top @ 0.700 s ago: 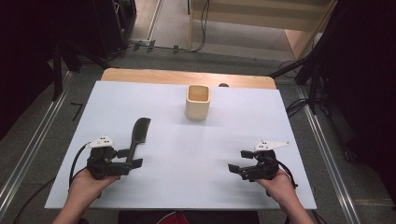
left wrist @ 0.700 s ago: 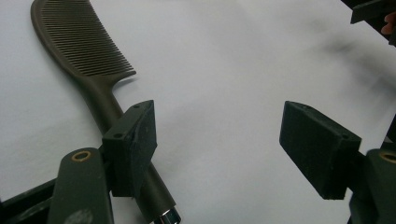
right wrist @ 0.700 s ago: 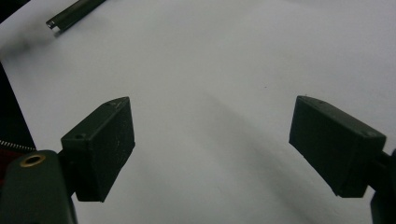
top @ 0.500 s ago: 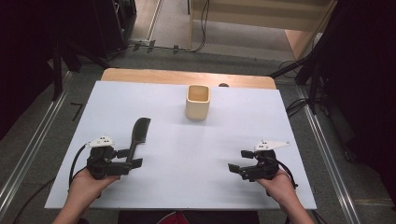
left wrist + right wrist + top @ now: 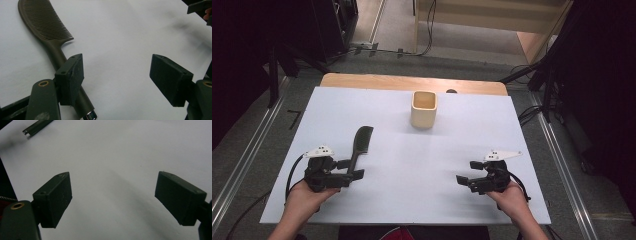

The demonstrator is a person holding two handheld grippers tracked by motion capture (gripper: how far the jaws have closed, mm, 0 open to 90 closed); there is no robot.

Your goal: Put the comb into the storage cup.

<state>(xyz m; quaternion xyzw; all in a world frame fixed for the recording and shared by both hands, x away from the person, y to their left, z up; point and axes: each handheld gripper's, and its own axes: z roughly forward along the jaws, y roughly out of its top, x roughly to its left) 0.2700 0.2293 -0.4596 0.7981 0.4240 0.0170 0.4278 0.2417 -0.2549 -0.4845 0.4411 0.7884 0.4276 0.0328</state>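
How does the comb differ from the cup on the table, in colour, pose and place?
The comb is dark and lies flat; the cup is cream and stands upright, its mouth open upward. The comb lies beside the left gripper, its handle passing under one jaw; the cup stands far from both grippers. Both rest on the white table.

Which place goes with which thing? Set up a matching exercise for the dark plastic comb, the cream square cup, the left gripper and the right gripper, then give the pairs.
Things:
1. dark plastic comb
2. cream square cup
3. left gripper
4. right gripper

Places or states:
A. at the far middle of the white table sheet, upright
B. jaws open over bare sheet at the near right
C. lying flat, teeth end pointing away from the person
D. jaws open, one jaw over the comb's handle

Pairs: 1-C, 2-A, 3-D, 4-B
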